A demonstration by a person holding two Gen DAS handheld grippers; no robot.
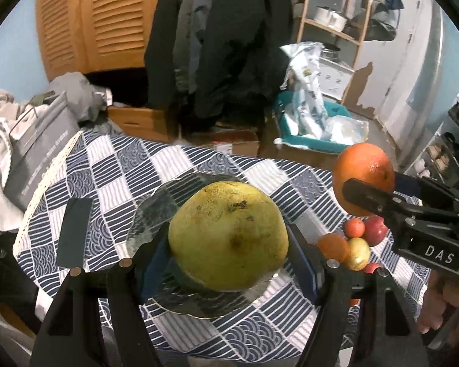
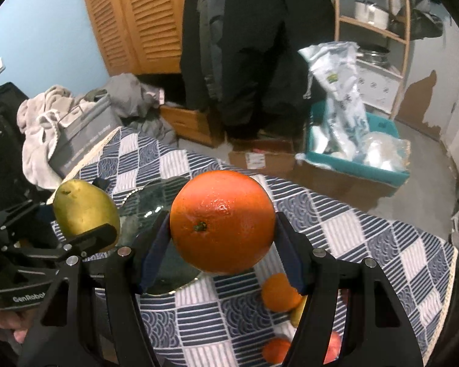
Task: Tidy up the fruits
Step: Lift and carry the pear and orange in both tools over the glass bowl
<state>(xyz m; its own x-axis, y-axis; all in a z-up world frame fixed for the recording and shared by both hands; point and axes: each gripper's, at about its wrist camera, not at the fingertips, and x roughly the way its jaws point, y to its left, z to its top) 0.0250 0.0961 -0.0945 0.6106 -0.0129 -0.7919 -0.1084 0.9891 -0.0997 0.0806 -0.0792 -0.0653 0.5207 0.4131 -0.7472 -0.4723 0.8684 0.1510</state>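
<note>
We hold the pear [image 1: 228,238] mid-frame in the left gripper [image 1: 228,263], the orange [image 2: 222,221] in the right gripper [image 2: 222,244], fingers clamped across each middle above the glass plate [image 1: 156,211]. Both look firm, smooth, probably slippery.

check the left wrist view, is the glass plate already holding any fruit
No, the glass plate is bare; the pear is clamped above it in the left gripper.

Table under blue-and-white patchwork cloth [image 1: 113,165], dark glass plate [image 1: 156,211], small loose fruits [image 1: 352,244] beside it
</note>
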